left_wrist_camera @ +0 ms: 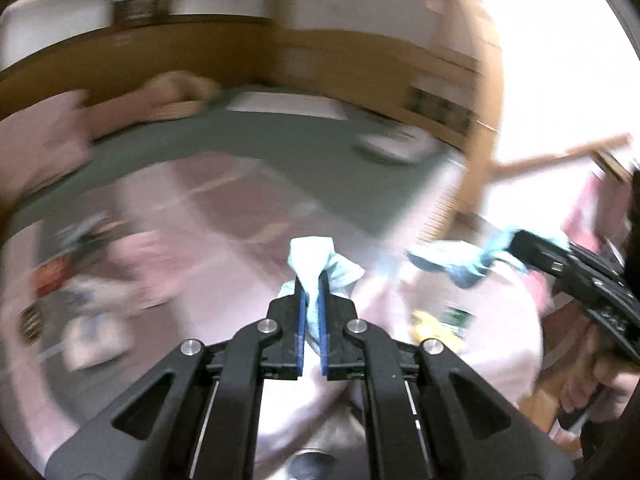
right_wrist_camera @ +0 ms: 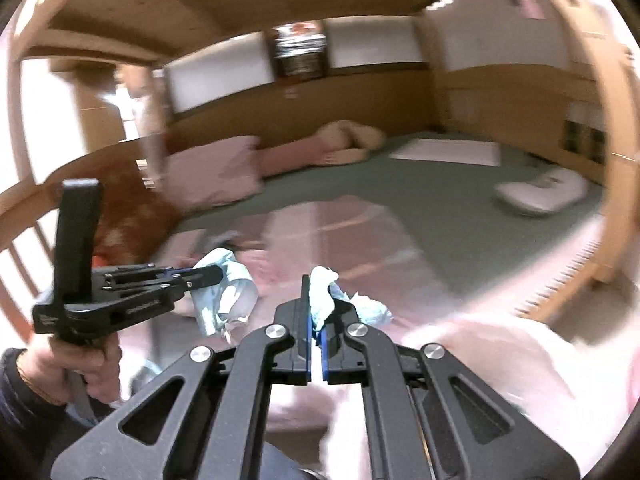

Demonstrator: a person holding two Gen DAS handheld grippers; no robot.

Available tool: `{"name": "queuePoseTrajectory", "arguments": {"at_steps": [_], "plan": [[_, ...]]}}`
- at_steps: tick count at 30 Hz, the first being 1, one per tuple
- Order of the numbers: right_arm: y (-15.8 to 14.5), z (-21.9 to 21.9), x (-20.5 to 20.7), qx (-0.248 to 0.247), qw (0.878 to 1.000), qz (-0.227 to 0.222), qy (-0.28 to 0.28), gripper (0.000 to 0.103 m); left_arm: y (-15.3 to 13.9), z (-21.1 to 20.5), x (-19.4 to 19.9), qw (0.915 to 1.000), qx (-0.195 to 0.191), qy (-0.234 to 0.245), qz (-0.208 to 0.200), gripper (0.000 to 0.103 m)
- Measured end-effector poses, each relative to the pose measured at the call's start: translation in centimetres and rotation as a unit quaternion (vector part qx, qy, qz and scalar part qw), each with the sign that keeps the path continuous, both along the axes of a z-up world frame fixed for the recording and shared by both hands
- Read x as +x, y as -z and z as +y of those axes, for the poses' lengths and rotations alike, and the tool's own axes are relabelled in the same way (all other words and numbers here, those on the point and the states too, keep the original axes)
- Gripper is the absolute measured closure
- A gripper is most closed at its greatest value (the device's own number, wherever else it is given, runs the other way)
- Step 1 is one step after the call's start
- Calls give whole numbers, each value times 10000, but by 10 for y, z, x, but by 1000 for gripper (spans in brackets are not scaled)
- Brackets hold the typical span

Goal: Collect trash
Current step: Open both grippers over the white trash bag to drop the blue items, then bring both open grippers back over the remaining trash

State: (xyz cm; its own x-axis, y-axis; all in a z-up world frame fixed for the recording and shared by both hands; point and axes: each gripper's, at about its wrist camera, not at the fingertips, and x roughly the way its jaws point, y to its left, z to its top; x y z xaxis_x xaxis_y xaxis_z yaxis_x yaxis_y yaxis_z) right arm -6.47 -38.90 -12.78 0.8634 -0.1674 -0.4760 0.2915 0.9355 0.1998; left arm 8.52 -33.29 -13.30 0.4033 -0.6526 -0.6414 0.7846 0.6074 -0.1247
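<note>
closest to the left wrist lens, the left gripper [left_wrist_camera: 312, 280] has its black jaws and blue pads pressed together on a crumpled pale blue tissue wad [left_wrist_camera: 310, 254] that sticks out past the tips. the right gripper [right_wrist_camera: 316, 292] is likewise clamped, pinching a second pale blue-and-white crumpled tissue [right_wrist_camera: 323, 290]. each tool shows in the other's view, held by a hand [right_wrist_camera: 76, 364], with the paper dangling from its tips.

beyond them lies a pink patterned blanket [left_wrist_camera: 224, 196] over a grey-green bed sheet [right_wrist_camera: 440, 200], with pink pillows [right_wrist_camera: 216, 172] by the wooden wall. more blurred litter sits at the left on the blanket [left_wrist_camera: 80, 276]; what it is i cannot tell.

the step in hand looks like carrying: both pieces are picked up and off the bedding. a pink, bag-like shape with yellow scraps [left_wrist_camera: 432, 328] sits below right, possibly the bin bag. next, each load probably needs bringing over that opening before the jaws spread.
</note>
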Motion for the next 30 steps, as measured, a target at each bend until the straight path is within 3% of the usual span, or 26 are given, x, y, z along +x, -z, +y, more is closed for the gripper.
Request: {"name": "queuePoseTrajectory", "arguments": {"at_steps": [3,6,7,8,9,10,11,12,16,20,23,26,28,30], "plan": [[8,-22,-28,80,9987,179,467,99,9,-65,-31,9954,80,908,279,97],[17,-38,-46,169,9964,369,748,99,20,-108,-61,9876,290,1513,292,97],[20,-41,-47,205,9953,467,818,97,24,-117,-65,9855,370,1630,298,92],[23,-46,-48,265,9938,577,908,85,29,-126,-68,9836,471,1712,300,88],[24,-49,-48,334,9929,575,983,76,34,-132,-66,9843,588,1634,300,66],[23,-51,-49,405,9922,504,1066,54,34,-129,-61,9879,568,1401,358,51],[21,-52,-51,454,9911,372,1195,43,32,-122,-54,9915,414,1167,387,34],[18,-54,-53,459,9898,270,1319,27,26,-108,-43,9955,173,872,329,28],[5,-46,-31,452,9924,18,1147,24,-4,-44,3,9997,-151,48,163,17],[-11,-15,14,415,9972,-277,562,24,-32,36,48,9951,-436,-880,60,12],[-16,27,61,294,9988,-371,-81,22,-41,102,65,9857,-424,-1620,-201,9],[-16,67,103,153,9971,-403,-633,22,-43,163,74,9696,-211,-2396,-456,9],[-15,93,130,62,9941,-404,-1002,22,-37,200,80,9586,-182,-2808,-427,9],[-15,119,159,-4,9900,-448,-1340,22,-31,222,84,9536,-160,-2990,-313,9]]}}
